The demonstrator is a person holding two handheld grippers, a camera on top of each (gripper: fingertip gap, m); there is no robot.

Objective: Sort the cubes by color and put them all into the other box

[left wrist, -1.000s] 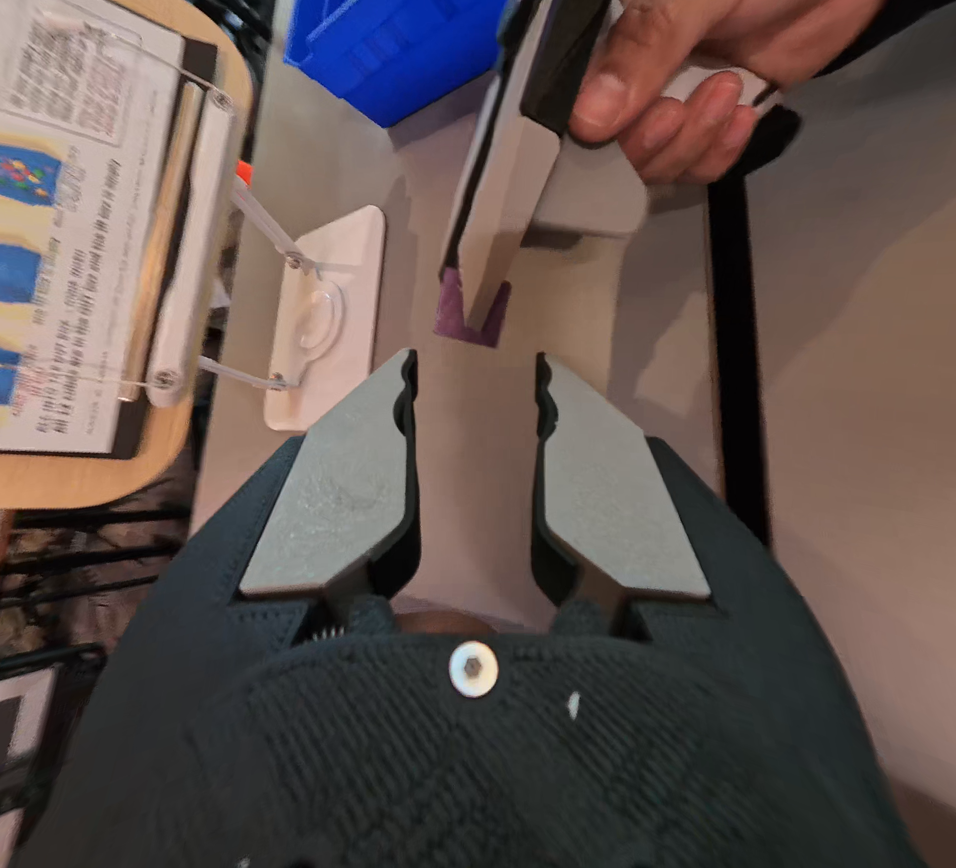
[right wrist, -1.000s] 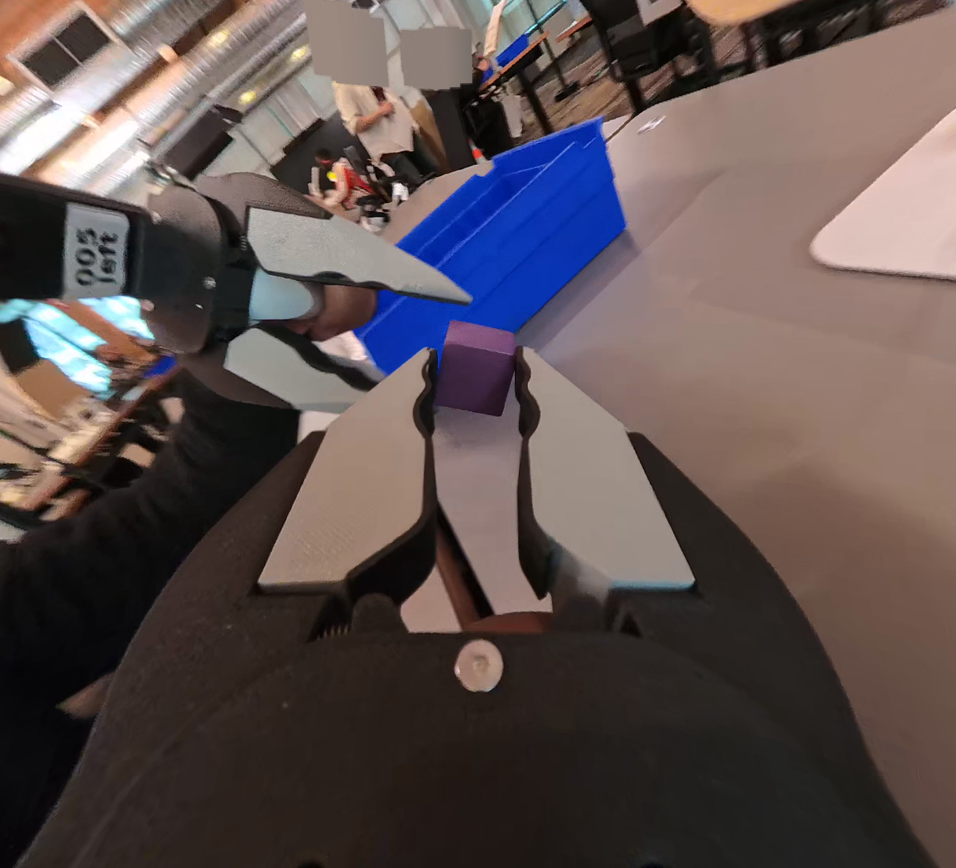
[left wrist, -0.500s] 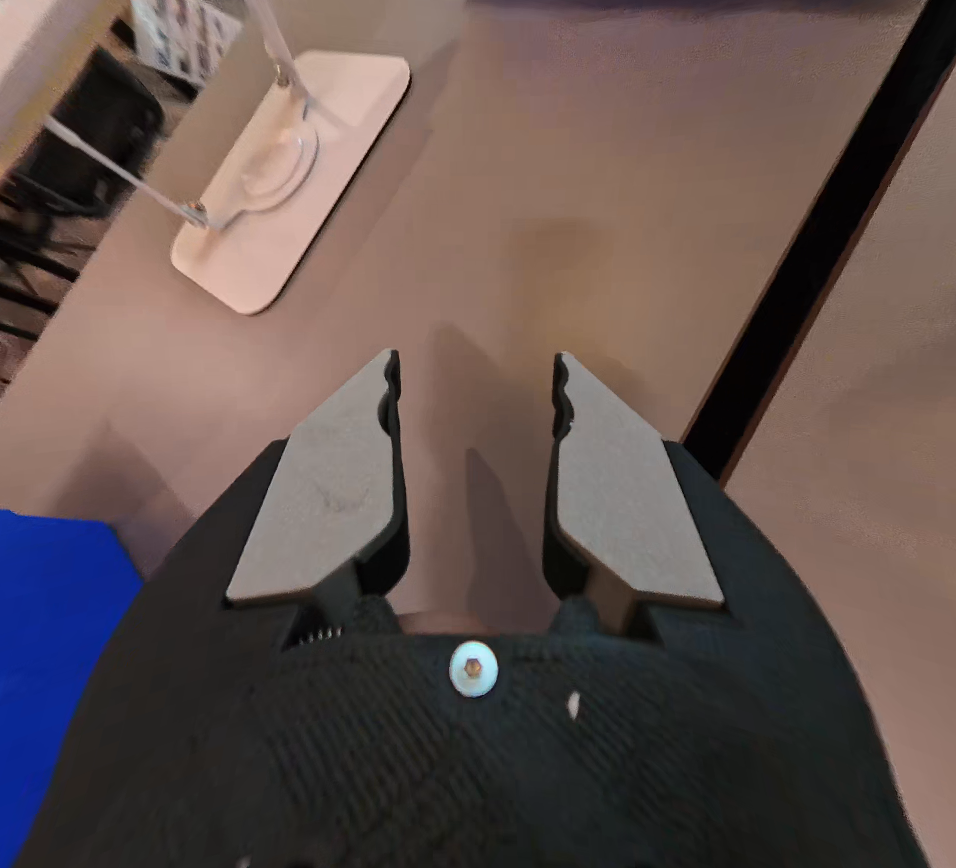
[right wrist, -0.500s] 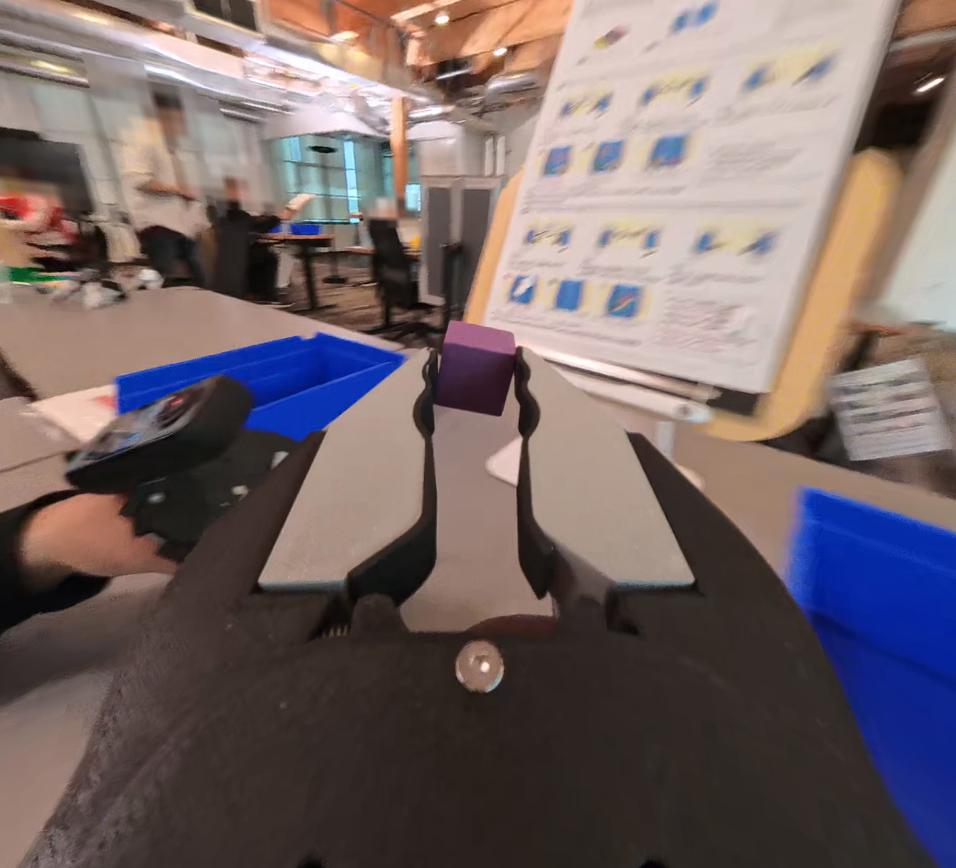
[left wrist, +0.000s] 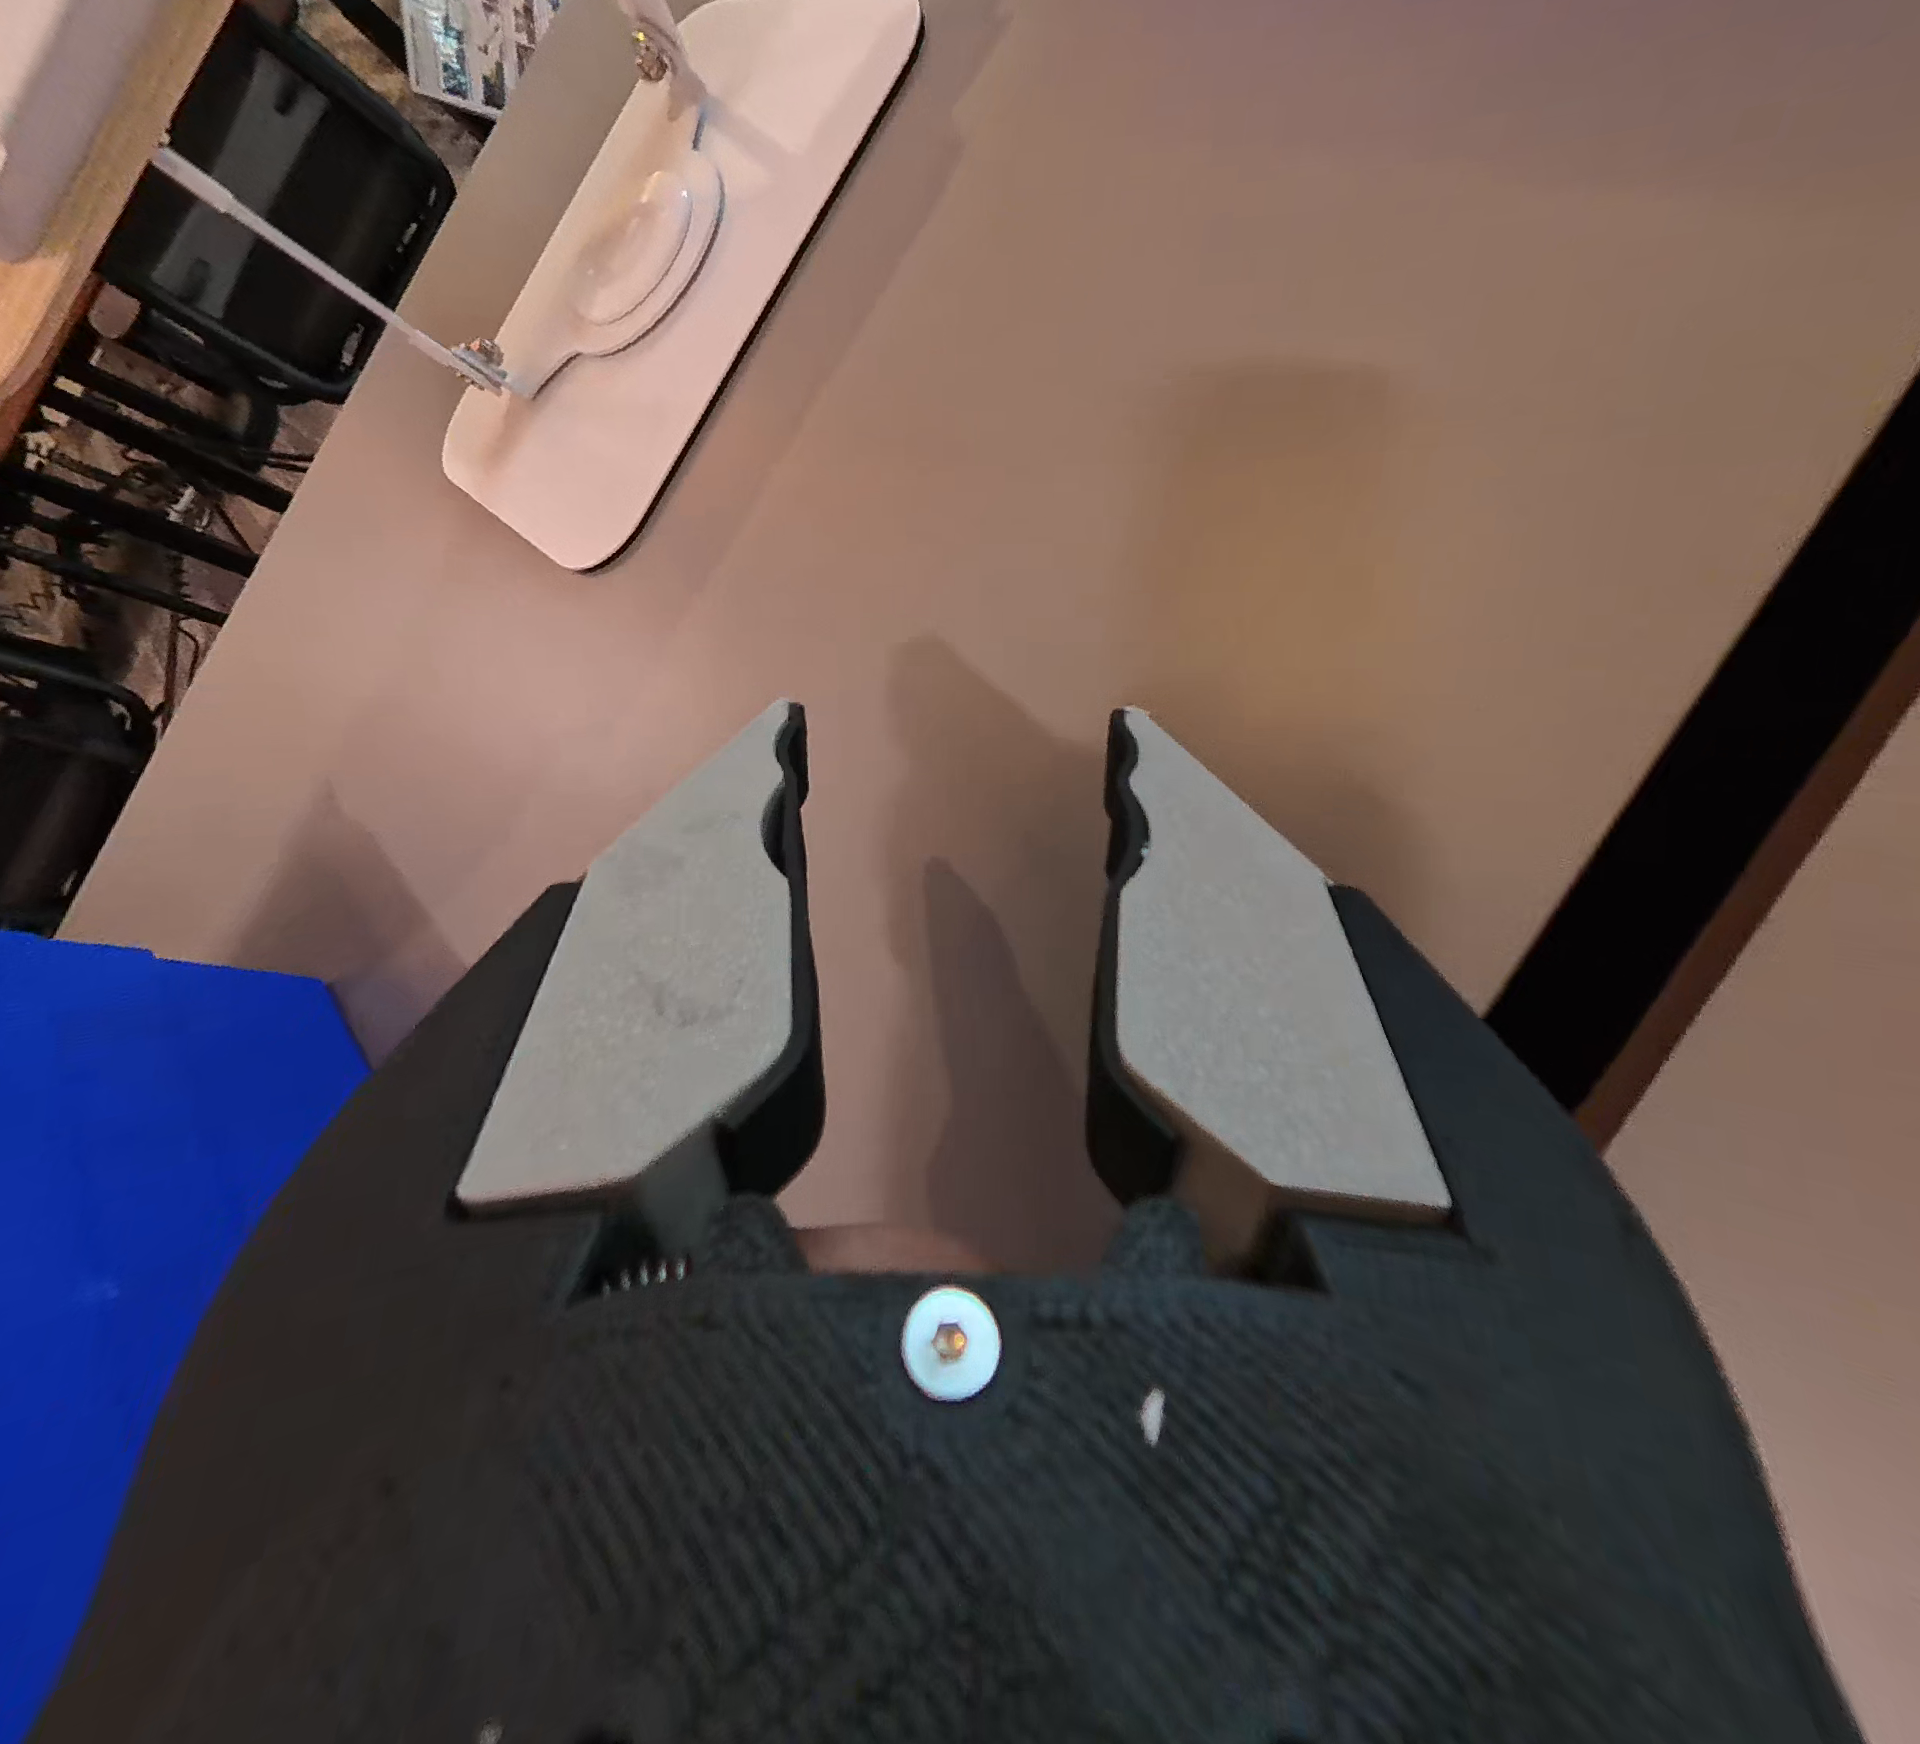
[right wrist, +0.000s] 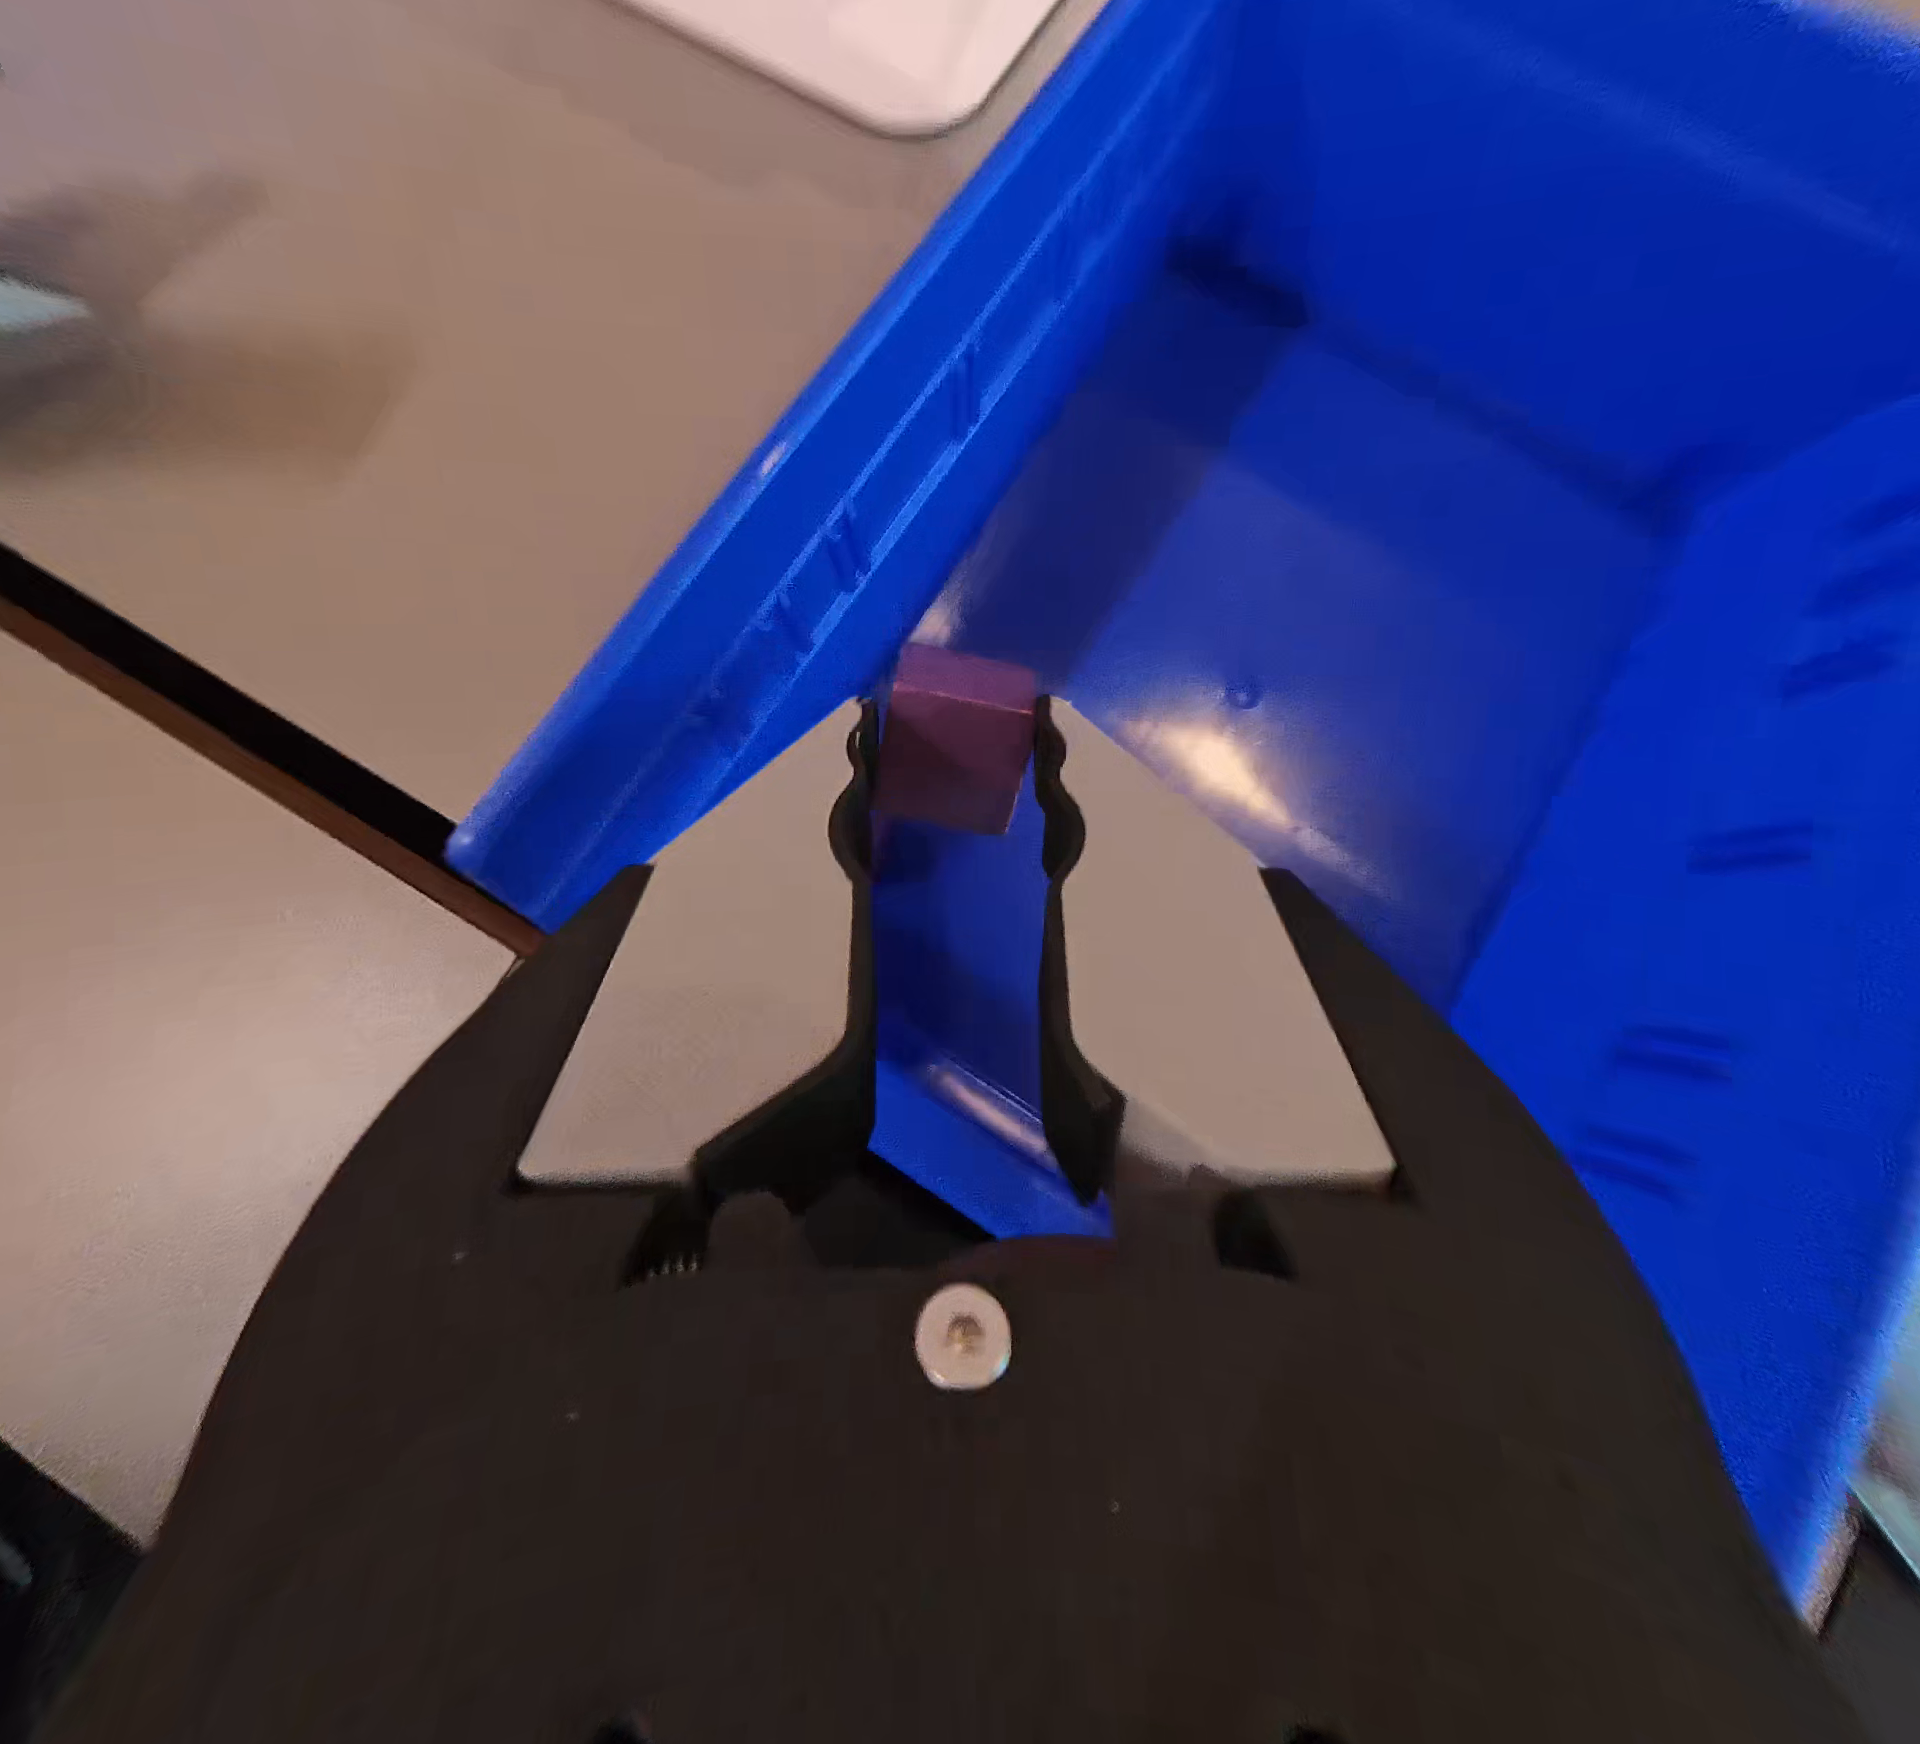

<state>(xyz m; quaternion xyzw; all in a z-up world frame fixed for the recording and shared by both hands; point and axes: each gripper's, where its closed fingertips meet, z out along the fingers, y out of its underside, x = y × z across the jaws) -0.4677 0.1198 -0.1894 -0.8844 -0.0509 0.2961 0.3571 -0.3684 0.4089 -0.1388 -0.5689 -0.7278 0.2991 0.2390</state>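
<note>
The purple cube (right wrist: 954, 738) is sitting clamped between the tips of the right gripper (right wrist: 954, 764), whose fingers are pressing on its two sides, and it is hanging over the near corner of the blue box (right wrist: 1455, 468), just inside the wall, so the drop seems to be straight down onto the bare box floor. The left gripper (left wrist: 954, 759) is hovering over the bench (left wrist: 1247, 292) with fingers apart and holding nothing, near a white stand base (left wrist: 686, 281), with a blue box corner (left wrist: 125, 1227) at its left
</note>
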